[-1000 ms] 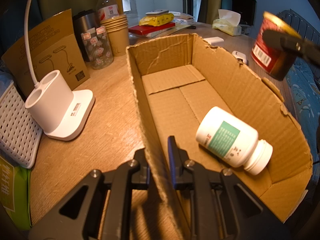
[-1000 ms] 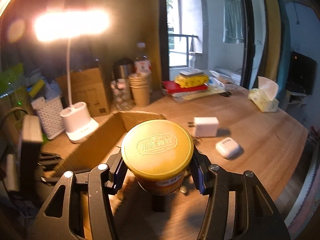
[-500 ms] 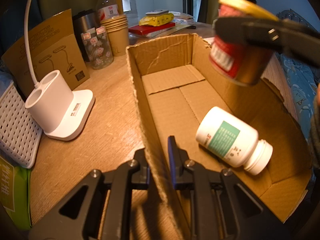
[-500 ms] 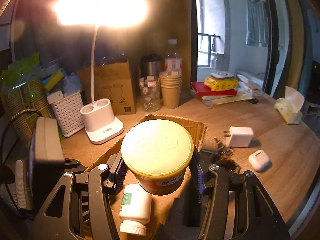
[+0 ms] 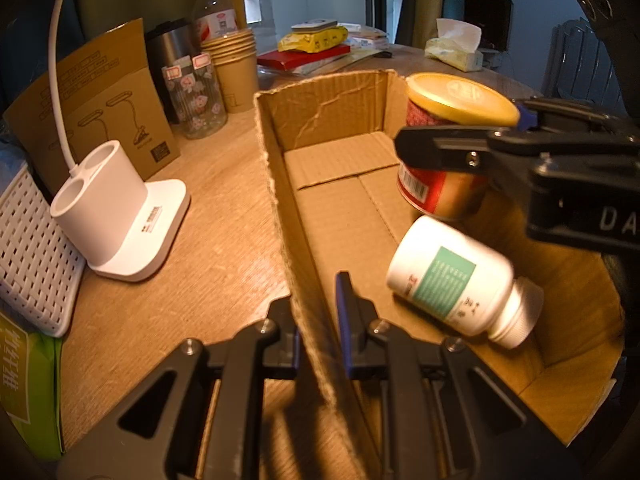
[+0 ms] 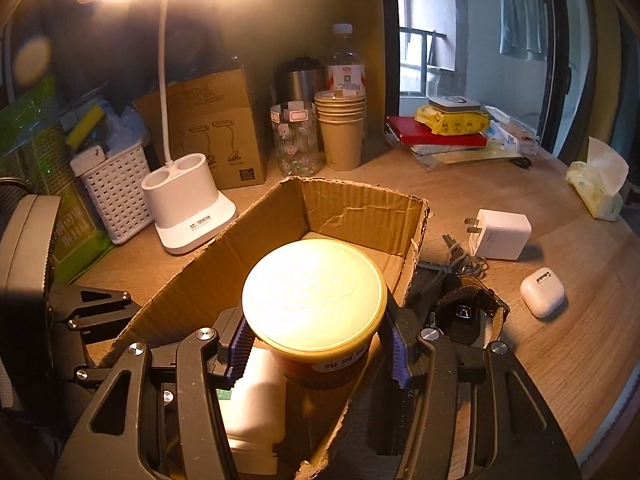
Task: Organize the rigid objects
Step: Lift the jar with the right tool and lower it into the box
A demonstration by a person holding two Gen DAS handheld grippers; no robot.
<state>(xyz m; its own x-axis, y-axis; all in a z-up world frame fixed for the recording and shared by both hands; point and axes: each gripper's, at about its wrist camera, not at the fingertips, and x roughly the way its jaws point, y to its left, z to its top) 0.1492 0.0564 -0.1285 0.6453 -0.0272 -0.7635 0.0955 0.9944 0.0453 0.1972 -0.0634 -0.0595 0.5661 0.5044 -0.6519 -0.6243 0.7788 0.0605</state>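
Note:
An open cardboard box [image 5: 276, 184] [image 6: 360, 208] lies on the wooden table. My left gripper [image 5: 318, 320] is shut on the box's near side wall. My right gripper [image 6: 316, 344] is shut on a red can with a yellow lid [image 6: 314, 300] [image 5: 444, 148] and holds it inside the box, just above the floor. A white pill bottle [image 5: 456, 280] [image 6: 256, 400] lies on its side in the box, right below the can.
A white lamp base [image 5: 116, 216] [image 6: 188, 204], white basket [image 6: 116, 196], paper cups [image 6: 340, 128] and glass jar [image 5: 196, 96] stand left and behind. A white charger [image 6: 500, 234], keys [image 6: 464, 304], earbud case [image 6: 542, 292] and tissue pack [image 6: 596, 184] lie to the right.
My right gripper has carried the red can from outside the box's right side over the wall and down into the box, above the pill bottle. The left gripper has stayed put.

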